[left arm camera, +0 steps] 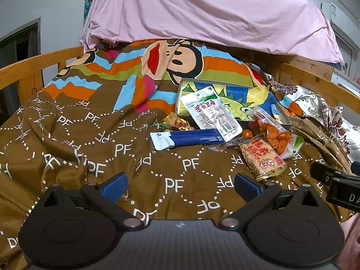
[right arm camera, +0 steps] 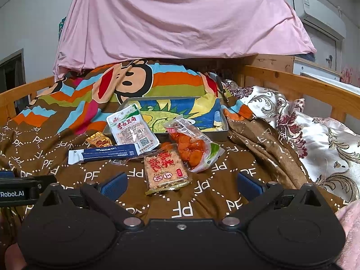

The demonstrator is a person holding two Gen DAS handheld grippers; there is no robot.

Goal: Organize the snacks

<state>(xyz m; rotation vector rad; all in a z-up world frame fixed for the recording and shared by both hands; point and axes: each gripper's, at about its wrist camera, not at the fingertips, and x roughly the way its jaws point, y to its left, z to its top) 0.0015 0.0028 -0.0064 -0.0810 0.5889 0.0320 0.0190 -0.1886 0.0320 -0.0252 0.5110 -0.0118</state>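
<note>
Snacks lie on a brown "PF" quilt before a metal tray (left arm camera: 182, 90) (right arm camera: 221, 132) with a cartoon picture inside. A white pouch (left arm camera: 211, 112) (right arm camera: 132, 128) leans on the tray's front rim. A blue-and-white stick pack (left arm camera: 186, 138) (right arm camera: 103, 154), a small gold packet (left arm camera: 177, 121) (right arm camera: 99, 140), a rice-cake bar (left arm camera: 262, 157) (right arm camera: 165, 168) and a clear bag of orange pieces (left arm camera: 274, 132) (right arm camera: 191, 146) lie in front. My left gripper (left arm camera: 180, 185) is open and holds nothing, well short of the snacks. My right gripper (right arm camera: 181, 184) is open too, with the rice-cake bar just beyond its fingertips.
A wooden bed rail (left arm camera: 33, 64) (right arm camera: 303, 83) runs round the bed. A pink sheet (left arm camera: 202, 15) (right arm camera: 175, 20) hangs behind. A floral cover (right arm camera: 315, 135) is bunched at the right. The right gripper's body (left arm camera: 335, 182) shows at the left wrist view's right edge.
</note>
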